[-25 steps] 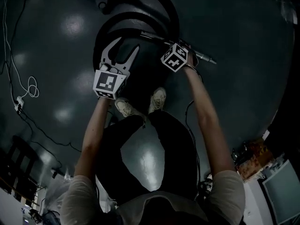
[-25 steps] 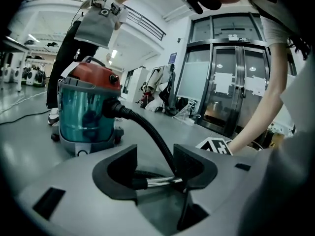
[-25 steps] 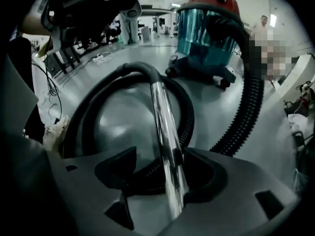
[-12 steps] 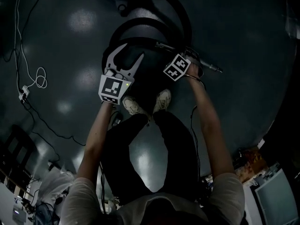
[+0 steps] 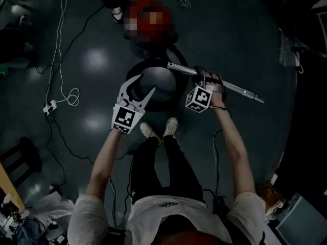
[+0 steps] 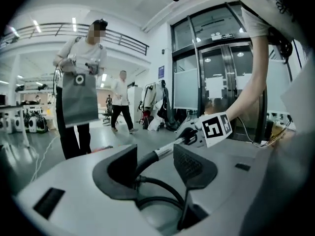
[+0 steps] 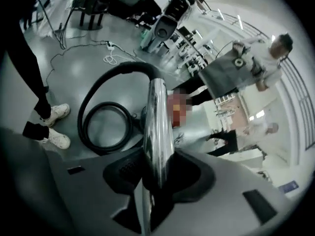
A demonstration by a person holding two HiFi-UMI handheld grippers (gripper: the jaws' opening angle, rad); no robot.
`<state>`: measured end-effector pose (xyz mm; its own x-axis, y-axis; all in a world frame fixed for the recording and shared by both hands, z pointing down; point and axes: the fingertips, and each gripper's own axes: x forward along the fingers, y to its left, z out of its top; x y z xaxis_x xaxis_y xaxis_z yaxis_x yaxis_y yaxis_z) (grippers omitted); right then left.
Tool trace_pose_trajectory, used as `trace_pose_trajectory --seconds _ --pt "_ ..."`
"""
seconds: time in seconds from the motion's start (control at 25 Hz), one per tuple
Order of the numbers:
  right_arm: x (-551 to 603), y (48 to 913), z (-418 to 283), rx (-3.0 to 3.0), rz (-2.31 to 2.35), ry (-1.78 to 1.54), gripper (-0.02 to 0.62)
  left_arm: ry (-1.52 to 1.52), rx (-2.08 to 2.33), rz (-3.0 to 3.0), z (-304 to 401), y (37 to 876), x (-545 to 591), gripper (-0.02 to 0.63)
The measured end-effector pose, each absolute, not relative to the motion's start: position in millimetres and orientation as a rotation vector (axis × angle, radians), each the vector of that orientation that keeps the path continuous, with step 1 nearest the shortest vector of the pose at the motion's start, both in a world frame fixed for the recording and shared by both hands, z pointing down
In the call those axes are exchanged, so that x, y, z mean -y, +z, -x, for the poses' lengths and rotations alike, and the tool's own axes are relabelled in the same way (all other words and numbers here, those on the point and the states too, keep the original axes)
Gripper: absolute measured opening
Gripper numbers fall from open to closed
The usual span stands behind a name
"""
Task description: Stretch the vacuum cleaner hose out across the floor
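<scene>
While you stand on the dark, glossy floor, your white shoes sit at the centre of the head view, with both arms reaching up the frame past them. Your left tongs, left of centre, stand apart and hold nothing. Their tips overlap the coil below them in the picture.

Your right tongs, right of centre, are clamped on a shiny chrome vacuum tube. The tube slants from upper left to lower right across the middle of the frame, raised off the floor. In the right gripper view it fills the gap between the jaws, with both pads pressing on it.

The black ribbed vacuum hose meets the tube's upper-left end and arches over. It lies coiled in a ring on the floor, just above your shoes in the head view, and is not stretched out. In the left gripper view, hose and tube show beyond the open jaws, clear of the pads.

A white cable with a power strip trails down the left of the head view. A bystander holding a flat grey bag stands at the left of the left gripper view.
</scene>
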<state>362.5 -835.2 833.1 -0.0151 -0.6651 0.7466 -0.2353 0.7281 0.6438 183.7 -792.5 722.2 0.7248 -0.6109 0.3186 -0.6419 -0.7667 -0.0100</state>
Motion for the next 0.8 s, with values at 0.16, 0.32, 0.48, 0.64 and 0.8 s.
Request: trace_pose_trajectory --seconds 0.16,0.32,0.48,0.64,0.8 --pt "834.3 652.1 -345.9 1.559 -0.761 -0.664 0.173 0.415 1.14 -2.97 -167.3 570.5 769.4 0.212" --pt "810.6 494.5 -315.1 1.511 -0.726 -0.961 0.172 0.255 1.241 -3.124 -151.4 436.4 753.7 0.212" --pt "782.3 386.8 -281.6 1.404 -0.693 -1.2 0.173 0.19 1.224 -3.264 -142.7 350.1 727.3 0.212" --pt "747.4 317.1 -244.8 1.301 -0.66 -1.386 0.173 0.228 1.072 -3.43 -132.6 307.3 685.4 0.212" --pt "700.0 278.0 -205.1 1.252 -0.571 -1.569 0.173 0.242 0.933 -3.53 -127.5 288.5 662.1 0.212"
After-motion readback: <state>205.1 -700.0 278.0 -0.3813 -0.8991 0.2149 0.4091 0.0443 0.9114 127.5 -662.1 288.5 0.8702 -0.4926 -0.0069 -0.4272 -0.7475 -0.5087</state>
